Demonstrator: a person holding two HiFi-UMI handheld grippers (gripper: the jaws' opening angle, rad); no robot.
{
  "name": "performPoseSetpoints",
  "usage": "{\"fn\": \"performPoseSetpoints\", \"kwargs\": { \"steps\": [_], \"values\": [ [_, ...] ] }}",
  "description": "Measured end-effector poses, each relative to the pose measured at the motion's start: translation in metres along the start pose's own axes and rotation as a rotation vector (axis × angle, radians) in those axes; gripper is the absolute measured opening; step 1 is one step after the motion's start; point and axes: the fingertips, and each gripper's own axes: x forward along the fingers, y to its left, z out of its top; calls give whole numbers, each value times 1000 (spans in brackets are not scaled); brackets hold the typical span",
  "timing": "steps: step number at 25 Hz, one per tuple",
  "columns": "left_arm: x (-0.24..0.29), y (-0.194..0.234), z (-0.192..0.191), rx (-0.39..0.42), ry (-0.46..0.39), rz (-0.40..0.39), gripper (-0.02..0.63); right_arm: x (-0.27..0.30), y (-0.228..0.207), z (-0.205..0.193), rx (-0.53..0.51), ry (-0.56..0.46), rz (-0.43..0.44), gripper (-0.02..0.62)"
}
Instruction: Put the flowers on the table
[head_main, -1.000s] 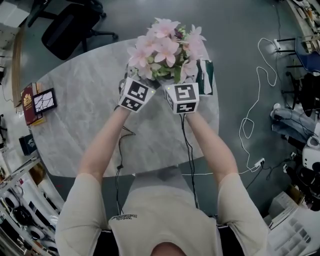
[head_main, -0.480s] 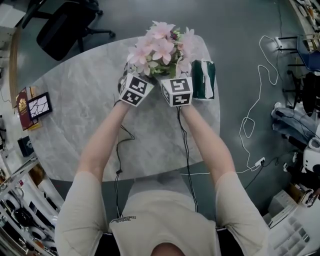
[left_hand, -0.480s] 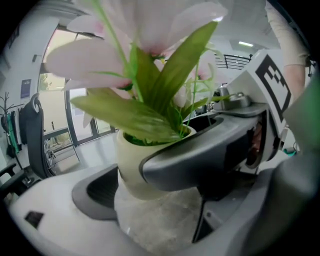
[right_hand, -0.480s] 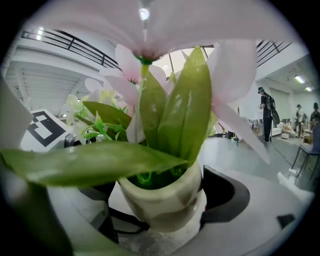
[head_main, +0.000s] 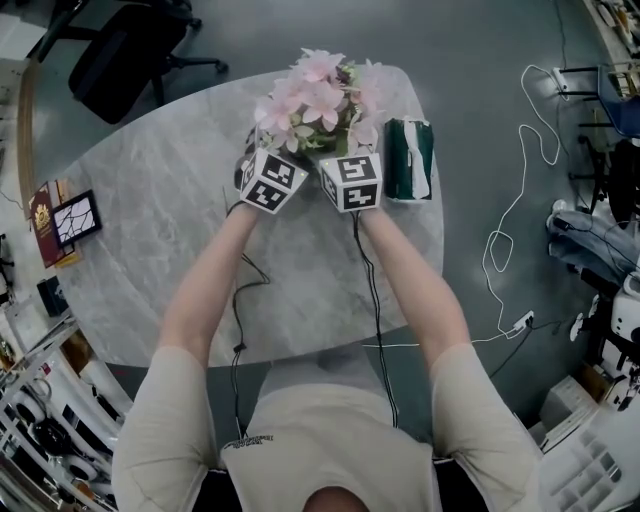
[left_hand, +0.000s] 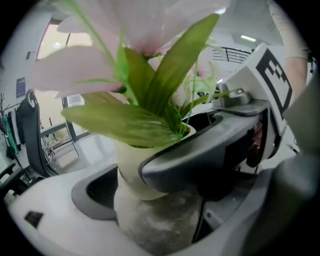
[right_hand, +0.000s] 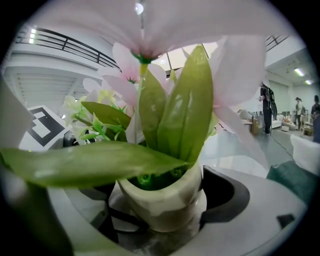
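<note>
A bunch of pink flowers (head_main: 320, 98) with green leaves stands in a cream vase (left_hand: 131, 167) over the far part of the marble table (head_main: 170, 250). My left gripper (head_main: 288, 160) and right gripper (head_main: 334, 160) come at the vase from the near side, close together, each shut on it. In the left gripper view the vase neck sits between the left gripper's (left_hand: 145, 187) white jaws, with the right gripper's grey finger (left_hand: 200, 160) across it. In the right gripper view the vase (right_hand: 161, 200) fills the right gripper (right_hand: 160, 212). The vase base is hidden, so contact with the table cannot be told.
A dark green and white pack (head_main: 408, 160) lies just right of the flowers. A framed picture (head_main: 76, 215) and a red book (head_main: 42, 215) lie at the table's left edge. An office chair (head_main: 120, 50) stands beyond the table. Cables (head_main: 500, 250) trail on the floor at right.
Both grippers and the flowers have moved a little away from the person and down towards the tabletop; the bunch looks smaller now. The grip is unchanged.
</note>
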Motion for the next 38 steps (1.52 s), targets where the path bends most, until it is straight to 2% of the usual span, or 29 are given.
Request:
{"fn": "performPoseSetpoints", "kwargs": {
  "steps": [8,14,18,23,32,35,38],
  "values": [
    [3,-1,-3,-19,27,-19,462,2,-3,-3,11,25,-9,545],
    [0,-3,-4,-27,28,9,462,-2,-1,-3,11,9,9,545],
    [-4,-4,-2,11,25,53,462,-8,-1,-4,5,14,1,545],
    [-11,-9,2,-59,-13,61,462,-18,1,-1,8,10,-23,545],
    [-48,-21,16,-123,-56,84,460,-58,3,9,8,19,-82,545],
    [-66,-23,21,-163,-72,102,460,-76,7,14,12,15,-86,545],
    [-87,-26,31,-166,-93,120,460,-96,14,28,-3,-9,-83,544]
  ]
}}
